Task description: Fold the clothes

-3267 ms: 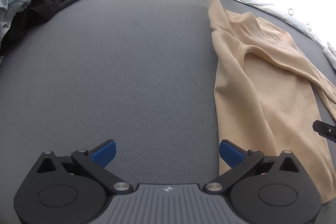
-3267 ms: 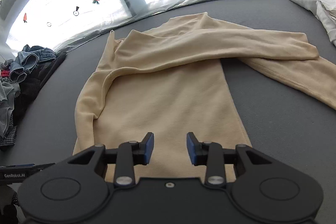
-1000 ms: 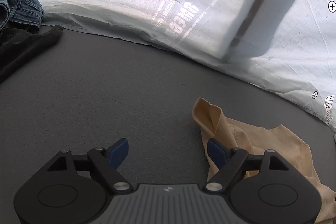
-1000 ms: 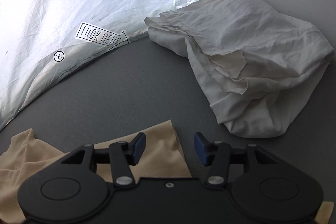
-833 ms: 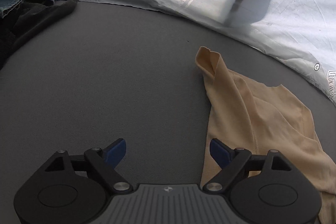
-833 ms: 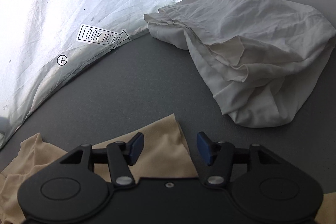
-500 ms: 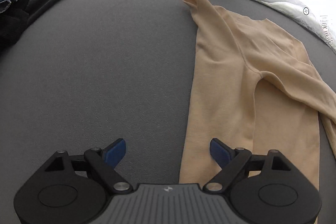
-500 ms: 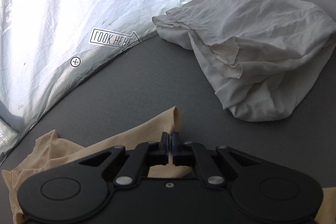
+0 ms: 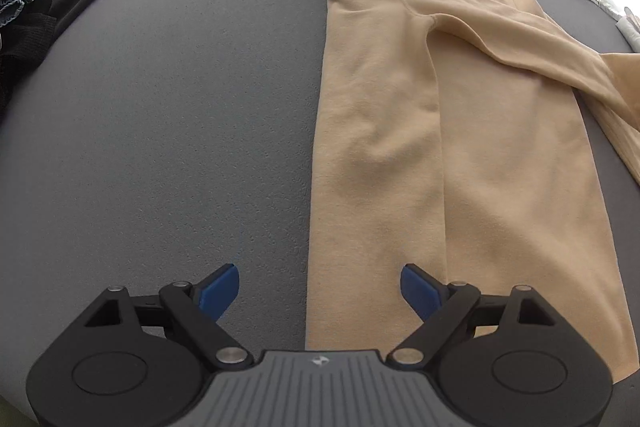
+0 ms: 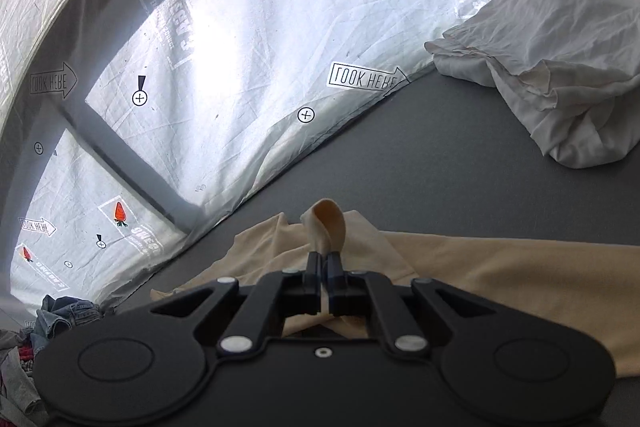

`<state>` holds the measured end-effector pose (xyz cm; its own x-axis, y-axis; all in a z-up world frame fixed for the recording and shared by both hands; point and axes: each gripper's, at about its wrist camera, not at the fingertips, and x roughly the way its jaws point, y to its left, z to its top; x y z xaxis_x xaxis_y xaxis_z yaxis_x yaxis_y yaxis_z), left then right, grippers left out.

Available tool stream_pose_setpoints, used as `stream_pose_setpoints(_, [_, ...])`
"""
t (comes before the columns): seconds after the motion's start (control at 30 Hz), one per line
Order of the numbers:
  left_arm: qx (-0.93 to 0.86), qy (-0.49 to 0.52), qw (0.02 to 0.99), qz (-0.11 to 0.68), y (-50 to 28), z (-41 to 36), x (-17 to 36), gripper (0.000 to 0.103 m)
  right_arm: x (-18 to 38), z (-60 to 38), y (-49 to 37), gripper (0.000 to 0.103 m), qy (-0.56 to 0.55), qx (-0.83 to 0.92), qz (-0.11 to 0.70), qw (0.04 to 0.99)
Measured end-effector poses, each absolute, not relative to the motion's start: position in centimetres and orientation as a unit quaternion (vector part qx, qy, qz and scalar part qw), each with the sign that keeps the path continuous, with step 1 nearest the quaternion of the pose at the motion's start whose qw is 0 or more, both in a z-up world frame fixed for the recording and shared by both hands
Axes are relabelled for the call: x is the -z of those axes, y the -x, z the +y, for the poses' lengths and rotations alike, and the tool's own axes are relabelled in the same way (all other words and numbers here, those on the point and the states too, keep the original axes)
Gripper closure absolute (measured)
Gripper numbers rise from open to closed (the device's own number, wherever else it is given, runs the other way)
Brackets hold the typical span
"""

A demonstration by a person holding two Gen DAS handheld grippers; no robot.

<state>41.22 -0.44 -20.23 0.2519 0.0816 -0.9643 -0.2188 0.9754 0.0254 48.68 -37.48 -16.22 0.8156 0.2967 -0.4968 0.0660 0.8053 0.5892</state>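
Right wrist: right gripper (image 10: 323, 263) clamps beige top (image 10: 500, 279); left gripper (image 9: 320, 287) gapes above hem

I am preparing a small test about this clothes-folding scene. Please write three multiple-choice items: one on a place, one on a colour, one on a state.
1. Where is the white crumpled cloth?
A. far right of the grey surface
B. under the left gripper
C. on the denim pile

2. What colour is the long-sleeved garment?
A. red
B. beige
C. green

3. How stands the right gripper?
A. wide open
B. out of view
C. shut on a fold of the garment

Answers: 1 A, it lies by the far right wall. 2 B, the spread fabric is beige. 3 C, beige fabric loops up from between the closed pads.
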Motion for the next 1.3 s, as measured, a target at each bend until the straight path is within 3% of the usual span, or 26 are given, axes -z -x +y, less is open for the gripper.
stream_pose_setpoints(0.3, [-0.113, 0.1, 0.767, 0.624, -37.9, 1.0, 21.0, 0.015, 16.4, -31.9, -45.1, 0.1, -0.325, -0.158, 0.327, 0.873])
stream_pose_setpoints(0.57, [-0.097, 0.08, 0.773, 0.622, -34.6, 0.8, 20.4, 0.015, 17.5, -26.6, -41.2, 0.1, -0.318, -0.225, 0.369, 0.844])
stream_pose_setpoints(1.3, [-0.054, 0.03, 0.786, 0.616, -31.1, 0.2, 19.4, 0.015, 17.4, -18.9, -34.3, 0.1, -0.206, -0.317, 0.423, 0.823])
